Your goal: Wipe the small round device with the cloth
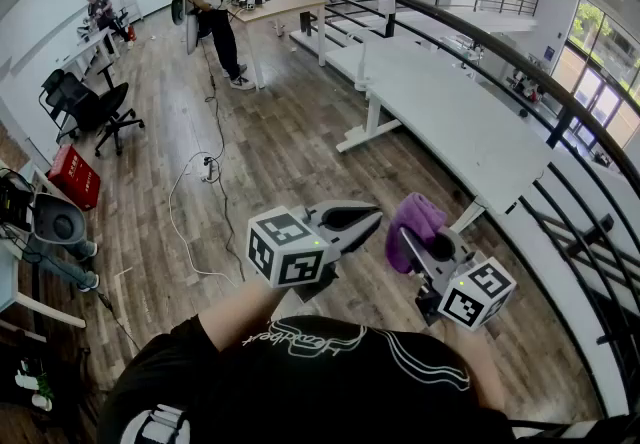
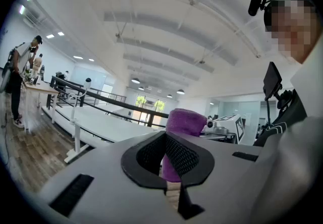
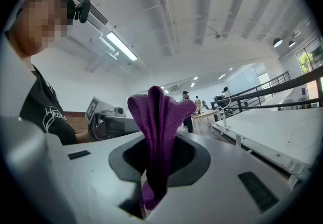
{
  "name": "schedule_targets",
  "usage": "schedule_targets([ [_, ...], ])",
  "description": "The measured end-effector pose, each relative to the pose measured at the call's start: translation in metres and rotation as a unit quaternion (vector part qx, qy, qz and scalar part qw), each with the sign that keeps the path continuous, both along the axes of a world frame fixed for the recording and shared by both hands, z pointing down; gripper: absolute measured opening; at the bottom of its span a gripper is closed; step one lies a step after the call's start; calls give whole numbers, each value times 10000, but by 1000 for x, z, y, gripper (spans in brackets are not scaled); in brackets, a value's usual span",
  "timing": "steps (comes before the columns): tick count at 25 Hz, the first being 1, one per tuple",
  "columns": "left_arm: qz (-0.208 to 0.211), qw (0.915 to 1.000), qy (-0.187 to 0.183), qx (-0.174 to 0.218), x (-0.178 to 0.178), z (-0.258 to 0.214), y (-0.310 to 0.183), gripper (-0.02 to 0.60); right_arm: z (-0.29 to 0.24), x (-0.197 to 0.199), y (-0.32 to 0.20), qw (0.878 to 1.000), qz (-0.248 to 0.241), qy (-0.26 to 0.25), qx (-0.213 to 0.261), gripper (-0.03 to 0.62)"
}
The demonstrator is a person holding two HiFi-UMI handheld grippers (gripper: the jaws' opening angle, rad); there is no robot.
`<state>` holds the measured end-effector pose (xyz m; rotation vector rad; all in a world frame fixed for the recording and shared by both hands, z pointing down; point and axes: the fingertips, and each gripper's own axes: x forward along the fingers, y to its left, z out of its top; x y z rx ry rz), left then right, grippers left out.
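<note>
1. Left claw [image 1: 374,217]: the jaws are closed flat against each other, and we see nothing between them. Its tip points across toward the right claw [image 1: 409,236] and lies just beside the cloth [image 1: 418,216]. We cannot tell from the head view whether the two touch.

2. Right claw: the jaws are clamped on the purple cloth. In the right gripper view the cloth [image 3: 159,117] stands up out of the jaws in a folded bunch, and a short tail hangs below the clamping point. In the left gripper view the same cloth [image 2: 185,120] appears past the closed jaws, with the right claw's marker cube [image 2: 237,127] behind it.

3. Position: both claws are held in the air in front of the person's black shirt [image 1: 300,372], above the wooden floor [image 1: 260,147]. Neither rests on any surface. The two marker cubes sit side by side (left cube [image 1: 286,248], right cube [image 1: 476,294]).

4. Surroundings: a long white desk [image 1: 450,117] runs along a dark railing [image 1: 520,60] beyond the right claw. A black office chair [image 1: 88,108] and a red box [image 1: 73,175] stand well apart from the claws at the left of the floor. A person [image 1: 216,4] stands beside a far desk [image 1: 282,2].
</note>
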<state>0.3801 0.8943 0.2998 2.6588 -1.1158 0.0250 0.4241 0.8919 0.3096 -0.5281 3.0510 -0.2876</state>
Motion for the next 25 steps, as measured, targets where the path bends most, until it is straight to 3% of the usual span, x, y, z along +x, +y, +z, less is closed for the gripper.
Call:
schedule_targets([
  [6, -8, 10000, -61, -49, 11, 3, 2, 8, 5, 9, 0, 10000, -30, 16, -42, 61],
  [14, -214, 9998, -49, -25, -7, 4, -5, 9, 6, -7, -10, 9999, -89, 79, 101, 61],
  [25, -131, 9999, 48, -79, -45, 28, -76, 9, 27, -43, -82, 10000, 13, 67, 41, 61],
])
